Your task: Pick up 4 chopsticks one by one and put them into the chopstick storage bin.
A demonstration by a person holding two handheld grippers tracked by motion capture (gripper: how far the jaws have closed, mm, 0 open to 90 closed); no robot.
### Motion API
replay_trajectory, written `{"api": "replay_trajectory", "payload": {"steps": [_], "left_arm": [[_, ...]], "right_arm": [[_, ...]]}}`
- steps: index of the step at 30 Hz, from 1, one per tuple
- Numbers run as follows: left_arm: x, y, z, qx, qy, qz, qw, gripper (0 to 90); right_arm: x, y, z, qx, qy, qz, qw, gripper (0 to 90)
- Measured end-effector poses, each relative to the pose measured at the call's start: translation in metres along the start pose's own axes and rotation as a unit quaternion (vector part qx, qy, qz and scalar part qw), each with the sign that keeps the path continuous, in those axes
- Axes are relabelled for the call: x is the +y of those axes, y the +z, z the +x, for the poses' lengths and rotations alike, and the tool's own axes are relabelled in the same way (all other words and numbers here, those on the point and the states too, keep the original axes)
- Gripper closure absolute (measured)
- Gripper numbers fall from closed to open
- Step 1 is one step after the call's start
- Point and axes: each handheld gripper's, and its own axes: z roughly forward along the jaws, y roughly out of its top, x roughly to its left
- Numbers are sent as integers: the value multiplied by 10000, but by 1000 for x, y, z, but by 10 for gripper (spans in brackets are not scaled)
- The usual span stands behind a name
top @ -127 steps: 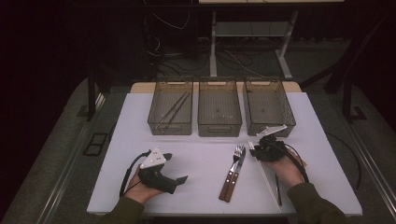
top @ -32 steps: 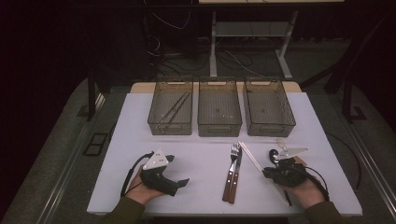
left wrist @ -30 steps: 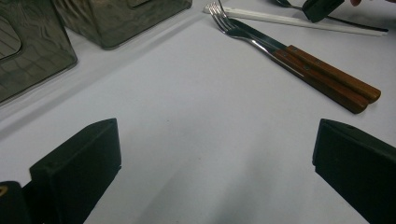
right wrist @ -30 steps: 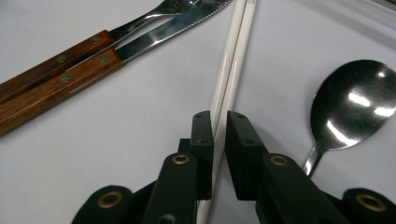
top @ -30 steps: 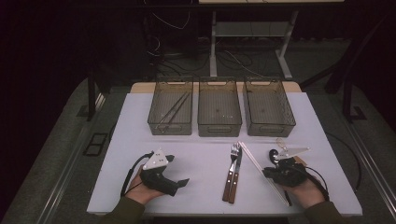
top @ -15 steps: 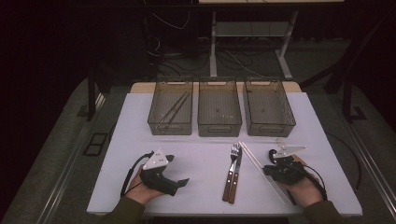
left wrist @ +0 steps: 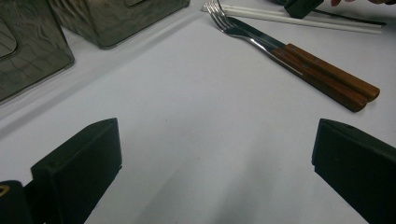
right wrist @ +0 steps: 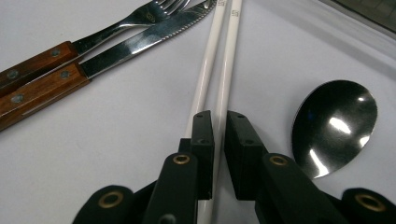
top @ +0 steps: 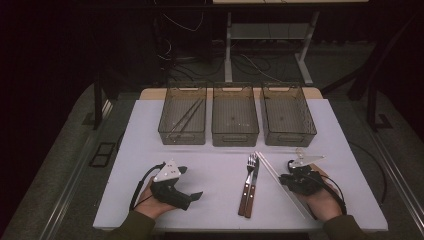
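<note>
A pair of white chopsticks (top: 282,185) lies slanted on the white table (top: 210,165), right of a wooden-handled fork (top: 246,186) and knife (top: 253,184). My right gripper (top: 286,178) rests low over the chopsticks. In the right gripper view its jaws (right wrist: 219,120) are nearly together with one white chopstick (right wrist: 229,60) pinched between them, while the other chopstick (right wrist: 208,60) runs under the left jaw. A steel spoon (right wrist: 334,126) lies just to its right. My left gripper (top: 192,196) rests on the table at the front left, wide open (left wrist: 215,158), with nothing between its jaws.
Three dark mesh bins stand in a row at the back: the left bin (top: 183,120) holds thin sticks, then come the middle bin (top: 235,117) and the right bin (top: 288,116). The fork (left wrist: 233,29) and knife lie ahead of the left gripper.
Over the last second nothing visibly moved. About four seconds ago the right gripper was up near the right bin; it has since come back toward the front, and the chopsticks have appeared on the table.
</note>
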Motion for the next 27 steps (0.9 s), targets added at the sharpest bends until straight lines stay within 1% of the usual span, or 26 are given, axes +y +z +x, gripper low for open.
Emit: {"api": "replay_trajectory", "payload": {"steps": [2, 8, 15, 17, 21, 24, 27], "left_arm": [[0, 0, 0, 8, -9, -9, 10000, 2], [0, 0, 0, 12, -7, -11, 10000, 2], [0, 0, 0, 6, 4, -20, 10000, 1], [0, 0, 0, 5, 8, -21, 10000, 1], [0, 0, 0, 6, -2, -39, 10000, 1], [0, 0, 0, 1, 6, -33, 10000, 1], [0, 0, 0, 2, 1, -44, 10000, 1]], "right_arm": [[0, 0, 1, -24, 52, -22, 10000, 816], [-2, 0, 3, -105, -24, -72, 9999, 832], [-3, 0, 6, -221, 54, -104, 9997, 847], [-2, 0, 7, -241, 130, -95, 9996, 848], [-3, 0, 5, -193, 275, -131, 9993, 850], [-2, -1, 4, -170, 278, -146, 9994, 851], [-2, -3, 2, -110, 259, -223, 9994, 851]]}}
